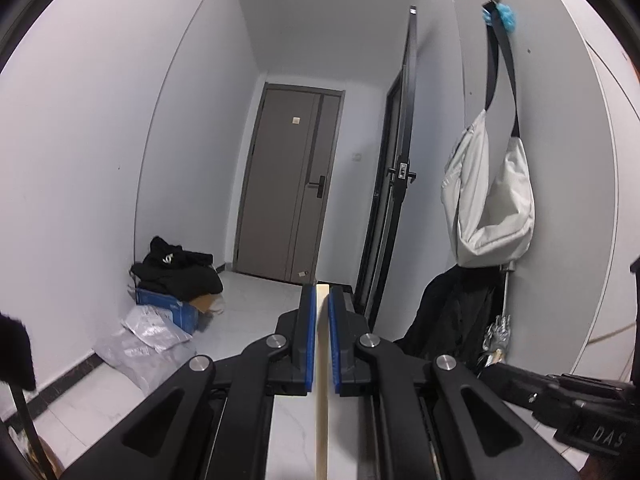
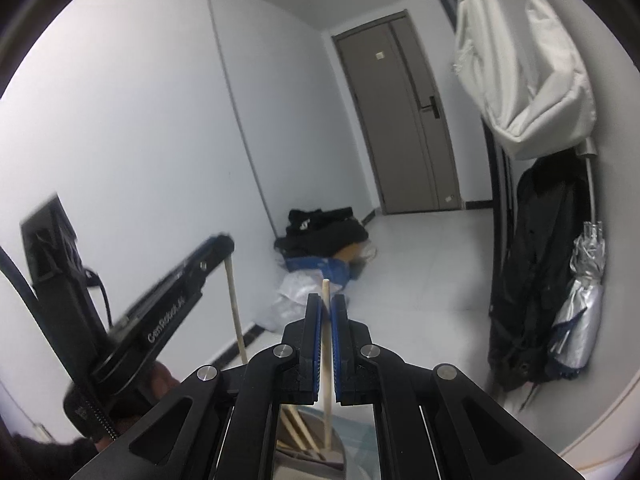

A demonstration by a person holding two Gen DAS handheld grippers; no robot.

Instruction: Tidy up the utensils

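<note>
- A flat wooden stick runs toward 12 o'clock, clamped between the left tongs.
- A round wooden stick stands clamped in the right tongs.
- A metal container sits below, at 6 o'clock.

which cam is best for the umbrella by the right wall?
Right wrist. The silver umbrella shows whole and folded beside the black coat. The left wrist view catches only a sliver of it behind the coat, near the frame edge.

Pale matt wooden stick
</note>
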